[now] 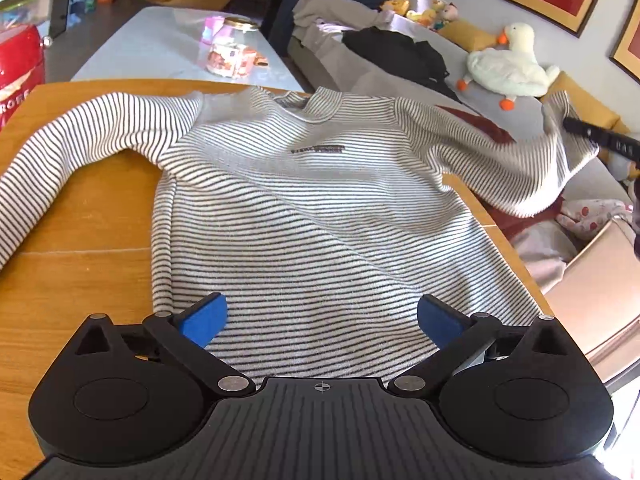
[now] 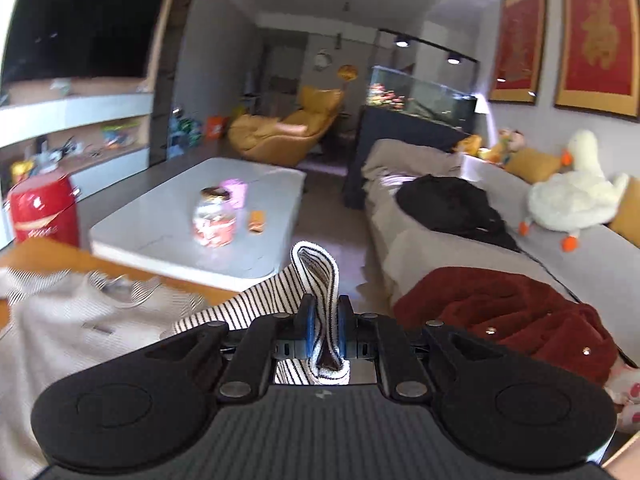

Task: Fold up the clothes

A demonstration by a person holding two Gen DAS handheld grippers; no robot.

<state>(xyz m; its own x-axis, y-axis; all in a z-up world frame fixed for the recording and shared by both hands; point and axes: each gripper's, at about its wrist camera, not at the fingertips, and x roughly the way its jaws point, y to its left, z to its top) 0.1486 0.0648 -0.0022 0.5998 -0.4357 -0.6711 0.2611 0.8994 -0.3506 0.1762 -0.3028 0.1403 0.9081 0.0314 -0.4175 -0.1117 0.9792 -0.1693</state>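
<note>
Striped sweater [image 1: 304,208] lies front-up on the wooden surface [image 1: 80,216], collar away from you. Your left gripper [image 1: 320,320] hovers over the sweater's hem, fingers [image 1: 206,318] spread wide, gripping nothing. Your right gripper [image 2: 324,324] has its fingers closed tight on the sweater's sleeve cuff [image 2: 320,276], lifted off the surface past the sweater's right edge. Beyond the sweater's collar, a glass jar [image 1: 232,46] on the white table; contents unclear.
</note>
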